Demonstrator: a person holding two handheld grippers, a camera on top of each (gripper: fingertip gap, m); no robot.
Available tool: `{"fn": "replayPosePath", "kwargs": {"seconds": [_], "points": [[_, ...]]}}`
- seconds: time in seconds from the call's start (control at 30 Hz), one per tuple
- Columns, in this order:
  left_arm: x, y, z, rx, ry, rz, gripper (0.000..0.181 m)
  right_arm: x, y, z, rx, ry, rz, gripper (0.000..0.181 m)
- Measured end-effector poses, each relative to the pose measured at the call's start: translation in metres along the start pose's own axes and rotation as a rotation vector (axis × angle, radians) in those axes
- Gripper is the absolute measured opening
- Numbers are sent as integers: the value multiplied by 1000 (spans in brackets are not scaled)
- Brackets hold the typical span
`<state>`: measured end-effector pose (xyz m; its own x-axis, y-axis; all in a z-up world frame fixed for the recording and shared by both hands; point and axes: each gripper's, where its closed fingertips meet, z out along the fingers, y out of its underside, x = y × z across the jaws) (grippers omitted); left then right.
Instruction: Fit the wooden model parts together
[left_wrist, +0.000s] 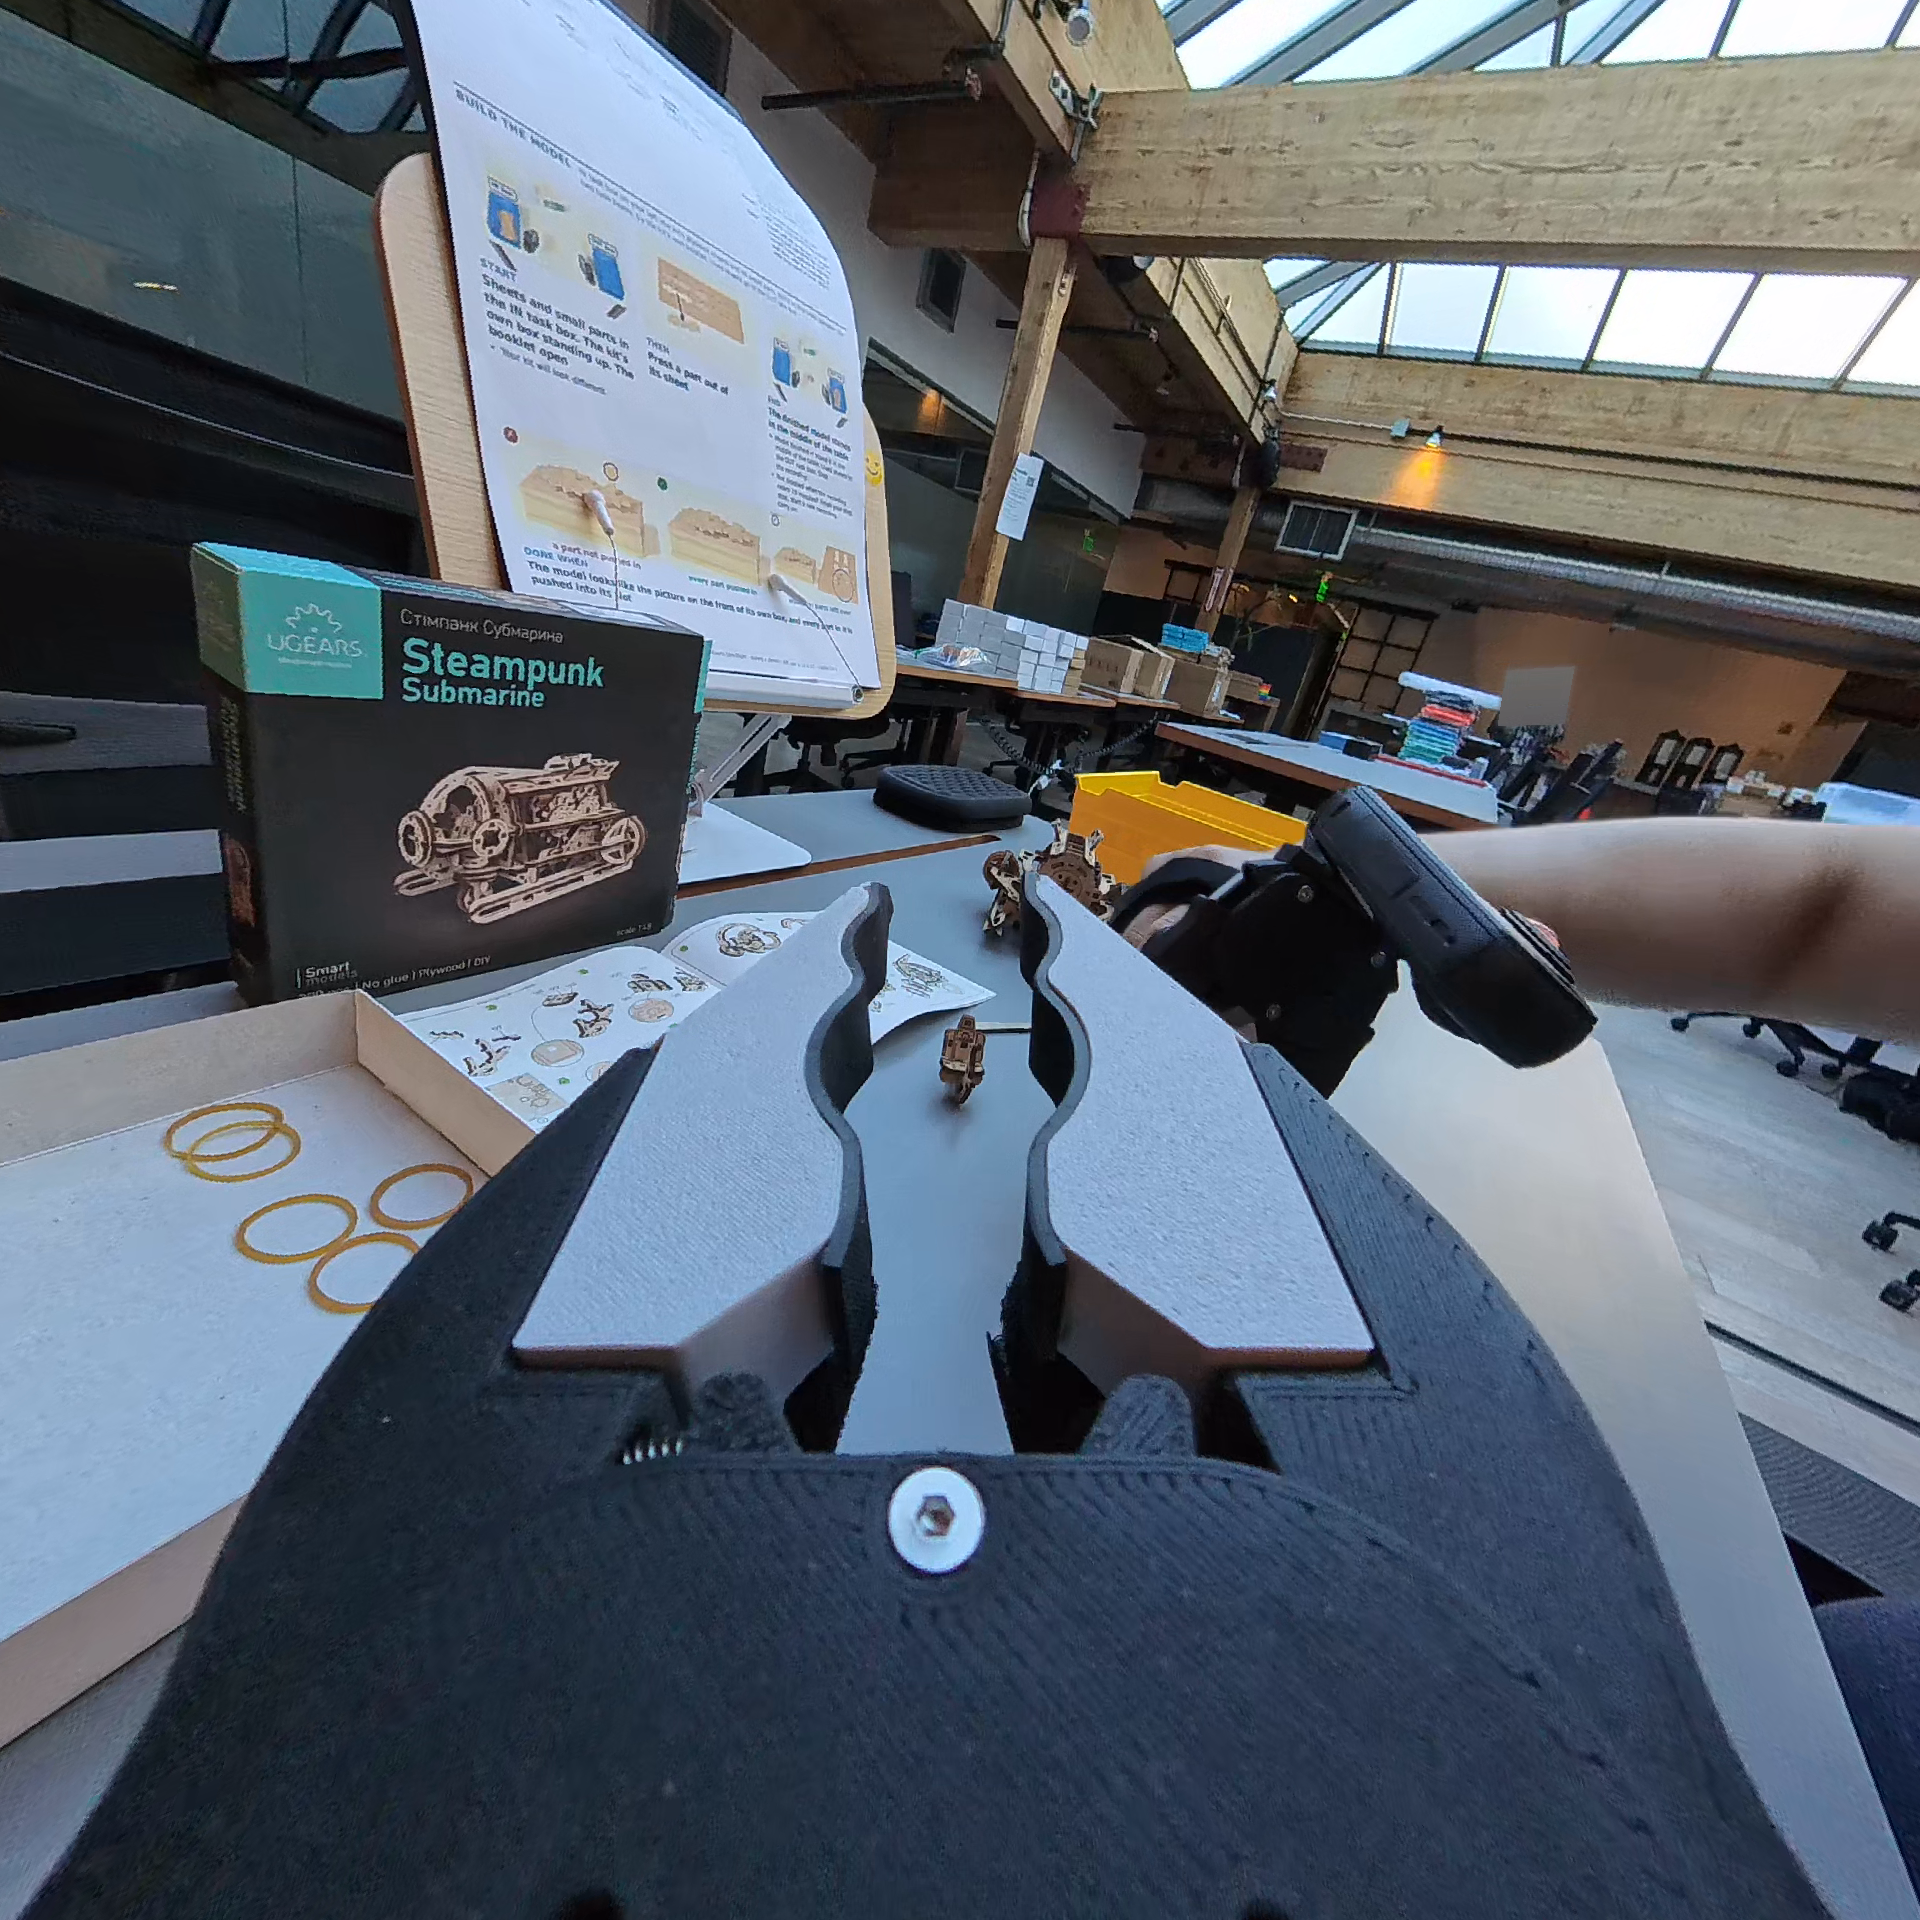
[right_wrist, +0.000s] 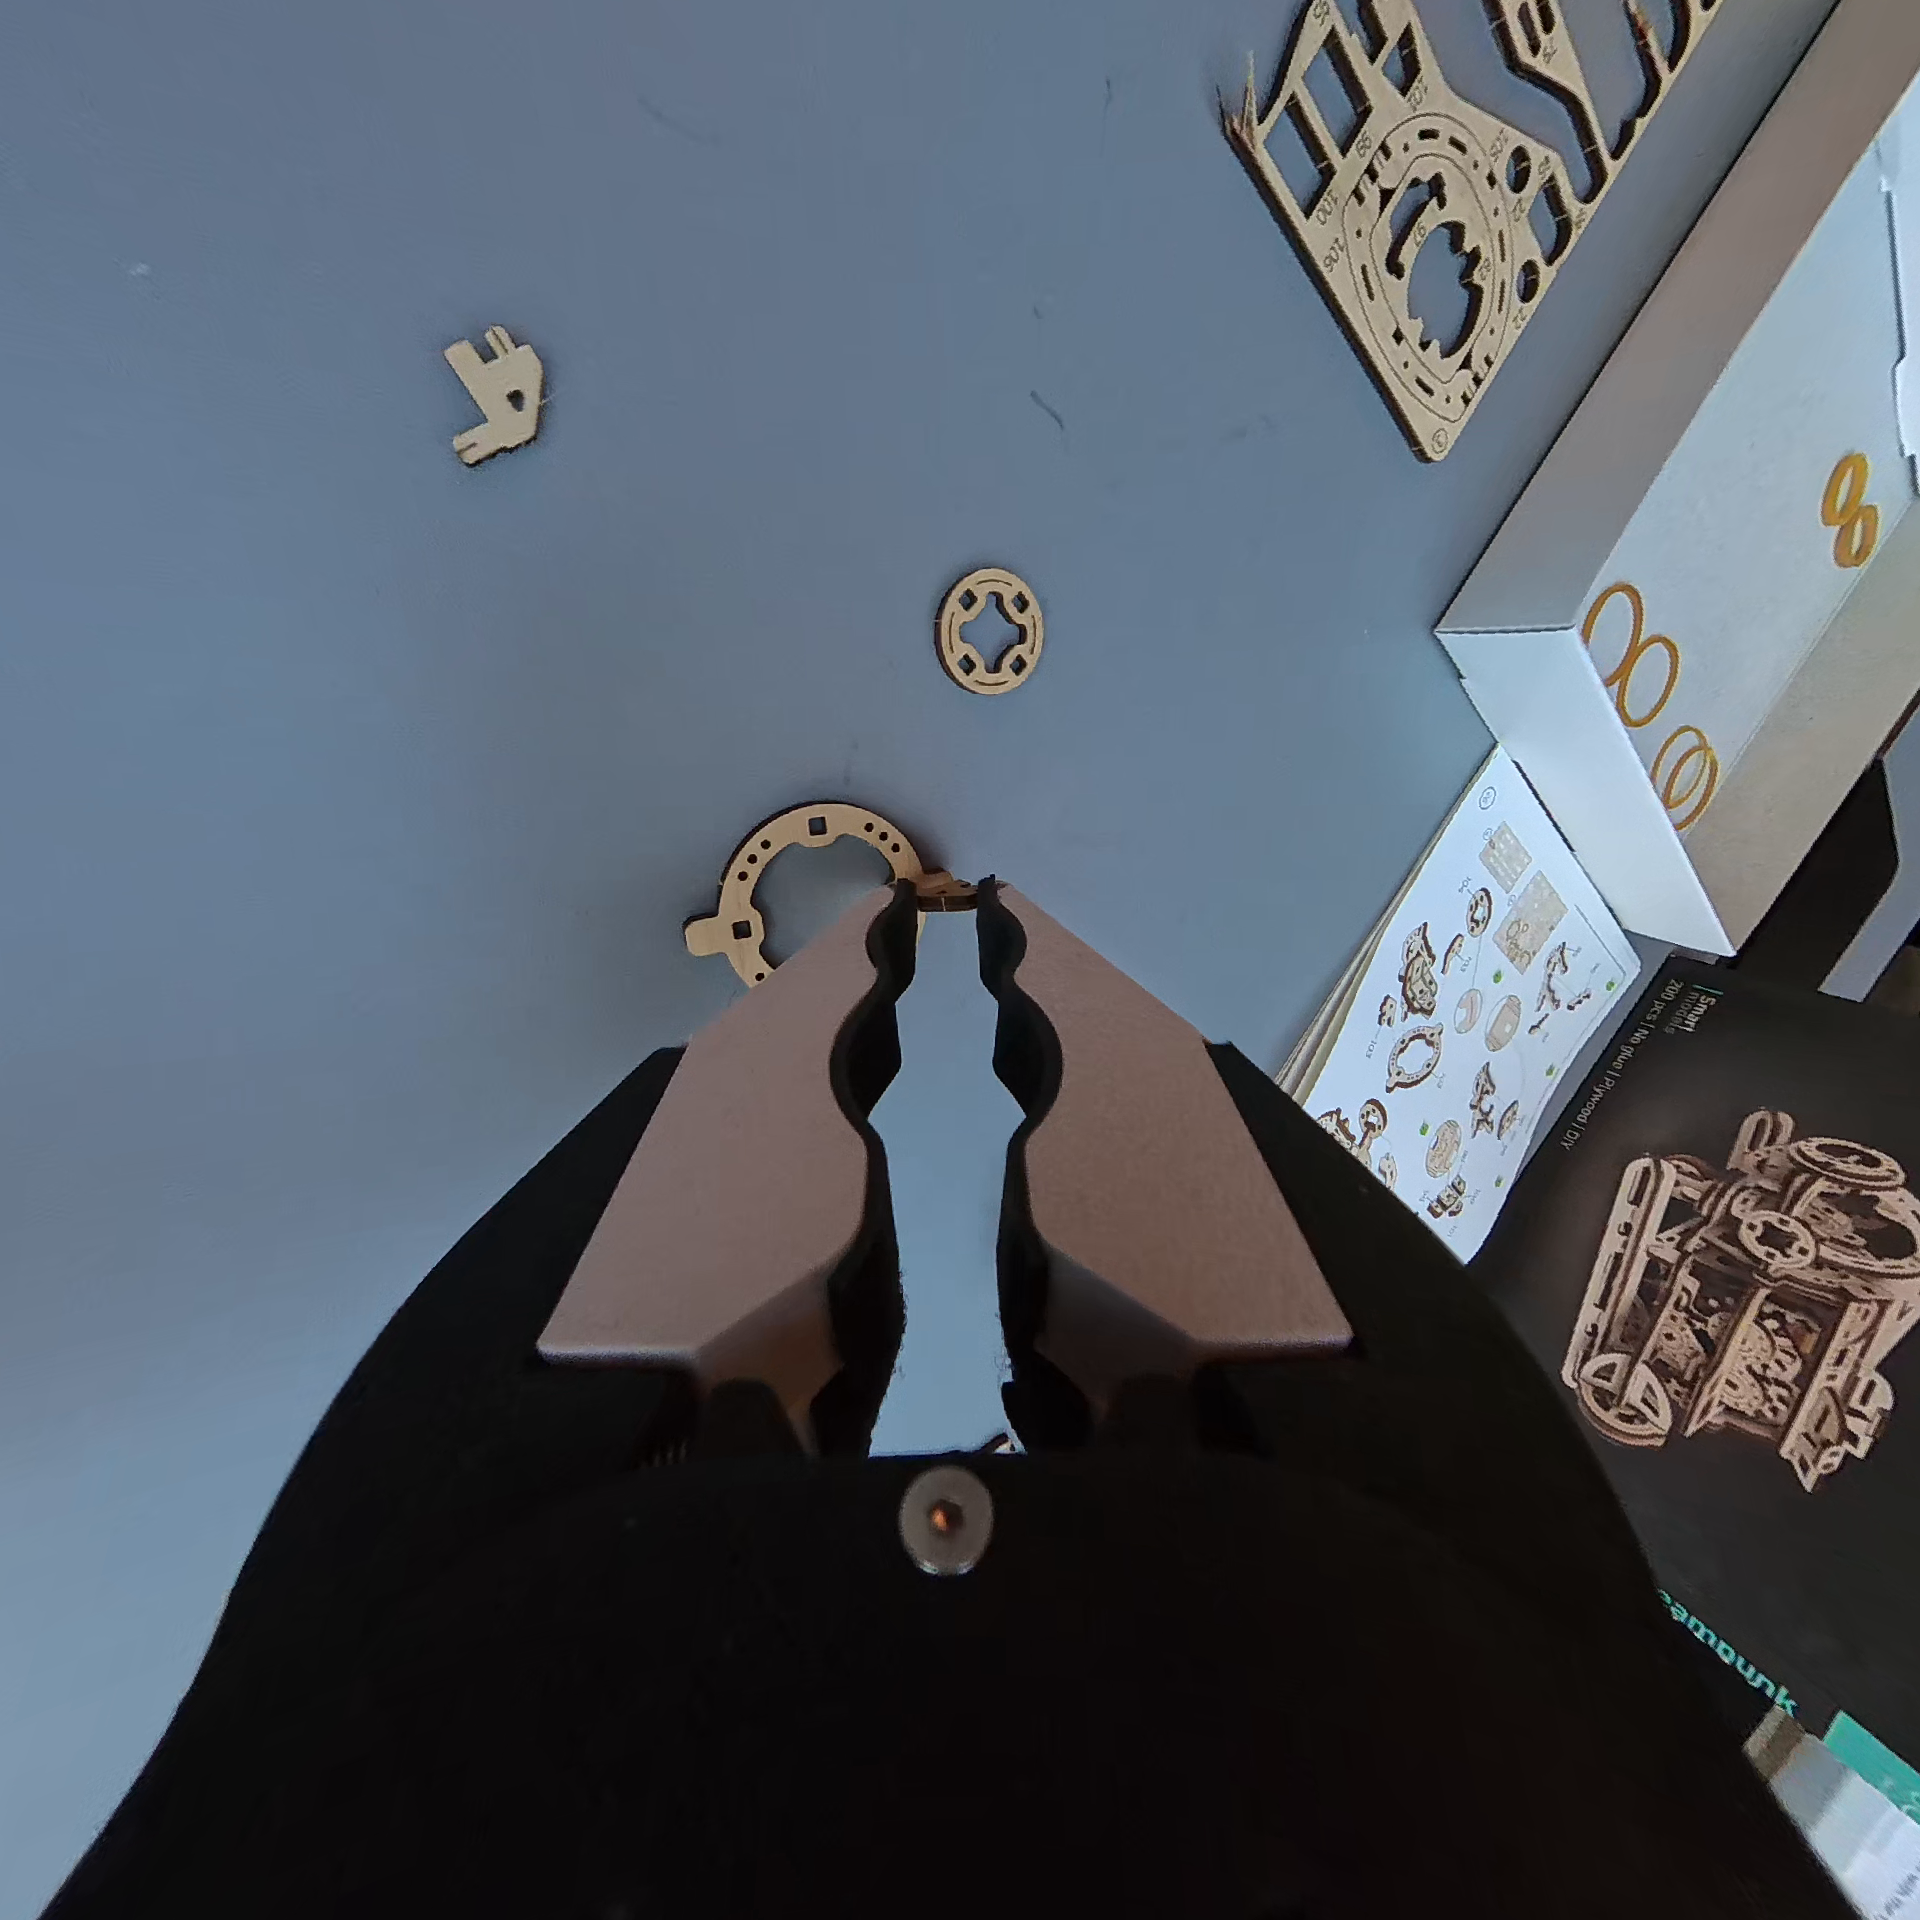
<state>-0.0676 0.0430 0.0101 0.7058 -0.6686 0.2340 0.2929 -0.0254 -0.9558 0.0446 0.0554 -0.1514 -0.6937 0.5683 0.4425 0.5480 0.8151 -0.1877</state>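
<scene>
Right tongs (right_wrist: 943, 896) nosing at a flat wooden ring part (right_wrist: 774, 878) on the grey bench (right_wrist: 312, 727); left tongs (left_wrist: 956, 914) spread and empty, hovering.

Ring part lying flat, a small tab (right_wrist: 940, 891) at its edge sitting in the narrow gap between the right tips; contact uncertain, not pinched yet. Thin laser-cut plywood: light, stiff, likely snappy at tabs, best taken by the outer rim, not the thin lugs. Nearby: round disc with cross cutout (right_wrist: 990, 630), small hooked piece (right_wrist: 497, 395), cut-out sheet (right_wrist: 1455, 208) farther off. Small wooden subassembly (left_wrist: 961, 1055) upright between left tips, untouched; bigger partial model (left_wrist: 1049, 878) beyond. Printed kit box (left_wrist: 447, 779), instruction booklet (left_wrist: 582, 1018), tray of yellow rubber bands (left_wrist: 296, 1226); writing present, not transcribed.
</scene>
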Motion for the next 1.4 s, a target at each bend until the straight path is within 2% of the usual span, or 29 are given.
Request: {"fn": "replayPosePath", "kwargs": {"seconds": [0.53,0.77,1.17,1.4], "points": [[1,1,1,-6,2,4,23,0,0,-1,6,160,16,10],[1,1,1,-5,2,3,23,0,1,-1,17,162,37,11],[0,2,1,-7,-2,1,23,1,2,1,-50,-23,76,11],[1,1,1,-3,1,7,23,2,2,0,-39,73,101,10]]}}
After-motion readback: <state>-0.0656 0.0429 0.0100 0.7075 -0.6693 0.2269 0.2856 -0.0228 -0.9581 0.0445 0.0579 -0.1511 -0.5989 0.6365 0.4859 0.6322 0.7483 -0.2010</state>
